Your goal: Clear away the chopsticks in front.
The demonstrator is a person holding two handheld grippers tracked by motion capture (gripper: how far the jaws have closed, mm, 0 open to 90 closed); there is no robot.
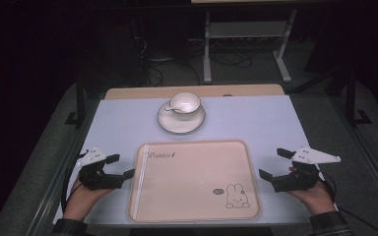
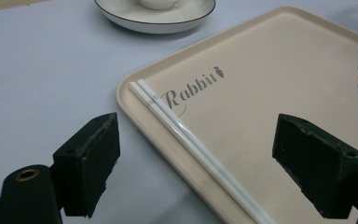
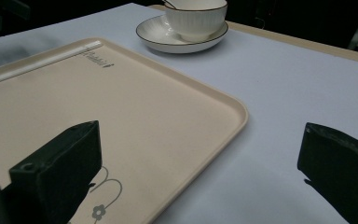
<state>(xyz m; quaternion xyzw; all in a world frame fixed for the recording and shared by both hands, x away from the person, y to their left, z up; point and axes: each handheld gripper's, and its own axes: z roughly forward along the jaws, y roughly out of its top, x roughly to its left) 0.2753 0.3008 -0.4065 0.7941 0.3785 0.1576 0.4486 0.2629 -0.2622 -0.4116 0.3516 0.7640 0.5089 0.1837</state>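
Observation:
A beige tray [image 1: 192,182] with a rabbit drawing lies in the middle of the table's near side. Two white chopsticks [image 1: 139,182] rest side by side along its left rim, seen close up [image 2: 186,135] in the left gripper view. My left gripper [image 1: 123,165] sits just left of the tray, open, with its jaws either side of the tray's edge and nothing held [image 2: 198,135]. My right gripper [image 1: 271,162] is just right of the tray, open and empty [image 3: 200,140]. A white cup [image 1: 184,103] holding a spoon stands on a saucer [image 1: 181,125] beyond the tray.
A pale blue mat [image 1: 256,118] covers the table, with a wooden strip [image 1: 128,92] along the far edge. Dark floor, cables and a metal stand [image 1: 246,44] lie behind the table.

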